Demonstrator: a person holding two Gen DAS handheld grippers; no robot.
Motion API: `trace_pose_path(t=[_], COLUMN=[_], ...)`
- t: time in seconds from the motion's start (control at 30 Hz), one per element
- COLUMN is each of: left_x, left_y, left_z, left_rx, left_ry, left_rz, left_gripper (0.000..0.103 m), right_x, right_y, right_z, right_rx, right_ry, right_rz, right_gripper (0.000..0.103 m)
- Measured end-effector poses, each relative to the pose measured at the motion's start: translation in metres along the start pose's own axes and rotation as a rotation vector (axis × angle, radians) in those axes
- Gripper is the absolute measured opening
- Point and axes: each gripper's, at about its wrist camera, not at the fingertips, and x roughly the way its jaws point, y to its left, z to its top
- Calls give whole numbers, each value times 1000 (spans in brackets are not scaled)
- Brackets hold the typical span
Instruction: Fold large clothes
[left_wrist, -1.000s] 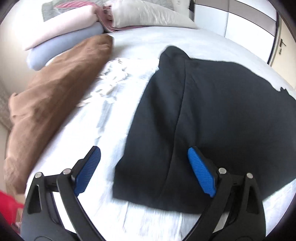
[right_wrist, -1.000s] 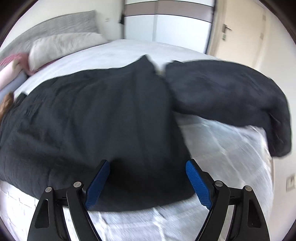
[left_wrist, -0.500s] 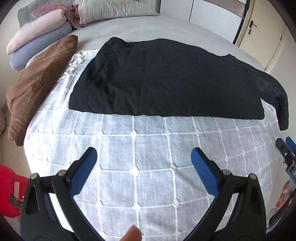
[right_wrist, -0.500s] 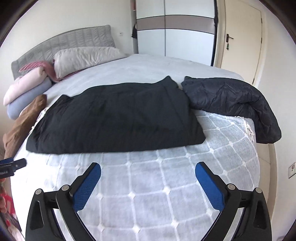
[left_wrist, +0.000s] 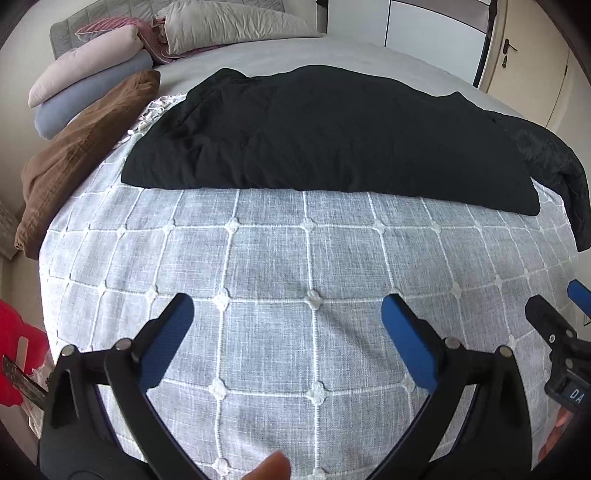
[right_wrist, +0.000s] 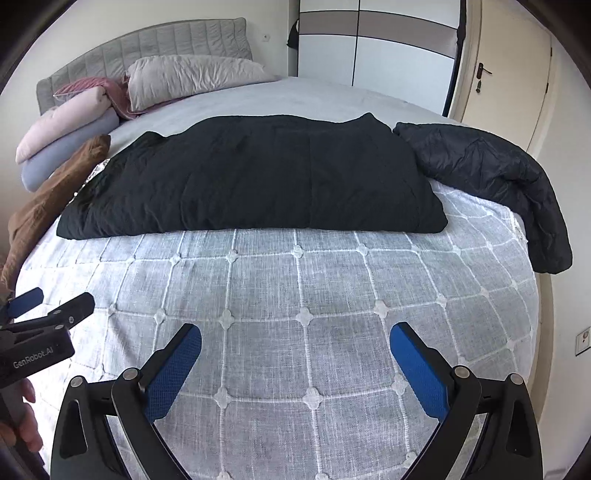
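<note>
A bed (right_wrist: 295, 92) with white grid-stitched coverlet (right_wrist: 295, 314) bears a folded black garment (right_wrist: 258, 177), dark puffer jacket (right_wrist: 498, 173), brown cloth (right_wrist: 48, 195), and pillows (right_wrist: 184, 77).

A folded black garment (right_wrist: 255, 177) is laid across the bed (right_wrist: 303, 314). Beside its right end a dark puffer jacket (right_wrist: 495, 177) is draped. Nearer than the garment, the right gripper (right_wrist: 295, 365) is held wide open, nothing between its fingers.

Left gripper (left_wrist: 291, 334): black arms, blue textured pads, silver screws. Right gripper (right_wrist: 295, 356): same build. White "GenRobot.AI" lettering on left gripper's body in right view.
</note>
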Motion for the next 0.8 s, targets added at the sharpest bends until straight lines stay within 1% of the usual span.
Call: trace_pose_path(t=[0.3,0.8], left_x=[2,-3], left_y=[-8,-8], left_z=[-8,-6], left_rx=[16,21], left_ry=[22,15], left_rz=[-19,-36], left_gripper=[101,101], right_x=[-3,1], right_y=[1,3], right_z=[-8,-11], right_rx=[2,-14], right_ry=[14,29], right_rz=[-11,-18], right_gripper=[103,103])
